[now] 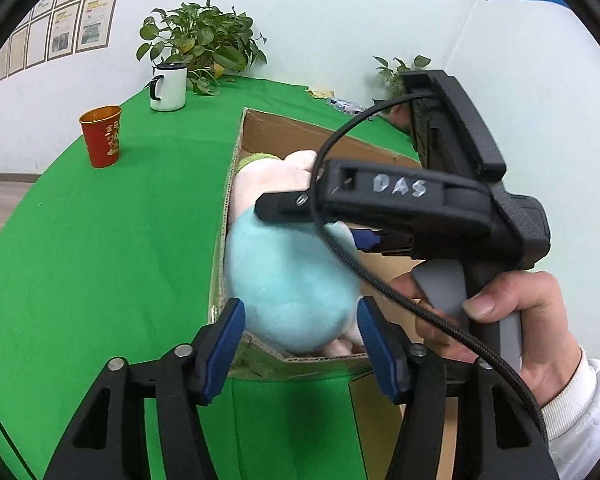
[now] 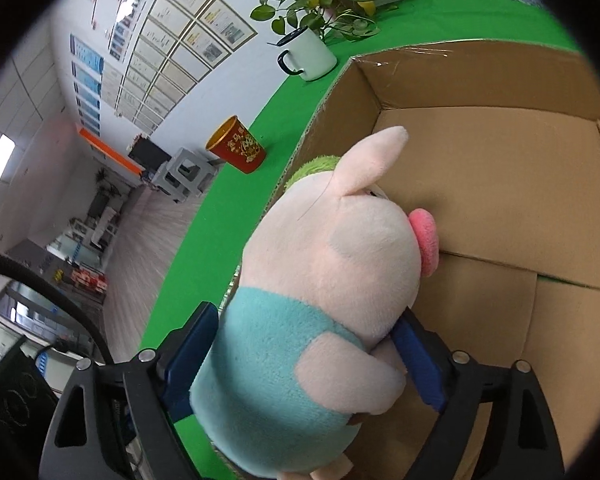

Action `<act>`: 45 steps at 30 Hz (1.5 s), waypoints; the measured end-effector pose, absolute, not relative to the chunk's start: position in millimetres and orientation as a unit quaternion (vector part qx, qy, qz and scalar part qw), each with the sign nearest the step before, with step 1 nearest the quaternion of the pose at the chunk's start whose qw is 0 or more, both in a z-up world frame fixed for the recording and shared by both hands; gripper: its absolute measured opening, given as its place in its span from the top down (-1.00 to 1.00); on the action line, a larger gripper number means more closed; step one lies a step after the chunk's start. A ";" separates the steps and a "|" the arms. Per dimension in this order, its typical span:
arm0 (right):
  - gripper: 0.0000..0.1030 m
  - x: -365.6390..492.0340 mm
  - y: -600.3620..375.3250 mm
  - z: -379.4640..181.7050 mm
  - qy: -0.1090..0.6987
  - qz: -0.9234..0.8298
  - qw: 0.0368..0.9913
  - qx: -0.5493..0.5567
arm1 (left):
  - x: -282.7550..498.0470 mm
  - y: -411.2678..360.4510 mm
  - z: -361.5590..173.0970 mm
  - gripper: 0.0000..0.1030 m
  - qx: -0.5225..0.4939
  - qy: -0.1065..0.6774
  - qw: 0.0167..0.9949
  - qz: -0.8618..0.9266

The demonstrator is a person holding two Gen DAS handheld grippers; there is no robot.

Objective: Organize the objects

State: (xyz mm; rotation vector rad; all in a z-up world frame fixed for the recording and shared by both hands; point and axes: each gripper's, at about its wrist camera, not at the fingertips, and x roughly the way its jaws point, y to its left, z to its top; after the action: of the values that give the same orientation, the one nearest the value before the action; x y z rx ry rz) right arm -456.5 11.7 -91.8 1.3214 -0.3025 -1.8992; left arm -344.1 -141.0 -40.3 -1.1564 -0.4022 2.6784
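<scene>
Gripping the pink plush pig in a teal shirt (image 2: 320,300), your right gripper (image 2: 304,356) has its blue pads pressed into the toy's sides, holding it over the open brown cardboard box (image 2: 500,184) on the green cloth table (image 1: 100,260). Your left gripper (image 1: 300,344) hangs with fingers spread beside the box's near wall, holding nothing.

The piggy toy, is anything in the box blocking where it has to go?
Nothing visible does. The right gripper holds the plush pig inside the cardboard box, and the box floor ahead of its snout looks bare. The left gripper is open just outside.
</scene>
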 end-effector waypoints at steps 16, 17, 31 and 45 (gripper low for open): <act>-0.80 -356.4 179.3 -27.2 -0.082 -0.879 0.210 0.421 | -348.6 -182.5 -40.5 0.06 -0.388 -0.173 0.107 0.899; -0.80 -350.6 201.4 -27.4 -0.067 -0.888 0.173 0.421 | -350.1 -182.9 -44.0 0.09 -0.392 -0.174 0.111 0.896; 0.55 -406.9 321.4 -84.3 -0.047 -0.871 0.068 0.485 | -348.4 -170.0 -61.7 0.44 -0.408 -0.170 0.087 0.893; 0.82 -392.3 339.5 -90.8 -0.047 -0.879 0.112 0.462 | -360.3 -132.1 -53.1 0.50 -0.444 -0.127 0.025 0.887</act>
State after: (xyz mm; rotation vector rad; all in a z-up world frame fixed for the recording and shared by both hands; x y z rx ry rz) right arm -392.3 339.5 -90.8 1.3562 -0.1394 -2.5790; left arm -360.3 -132.1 -53.1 -1.3744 -0.3921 2.7422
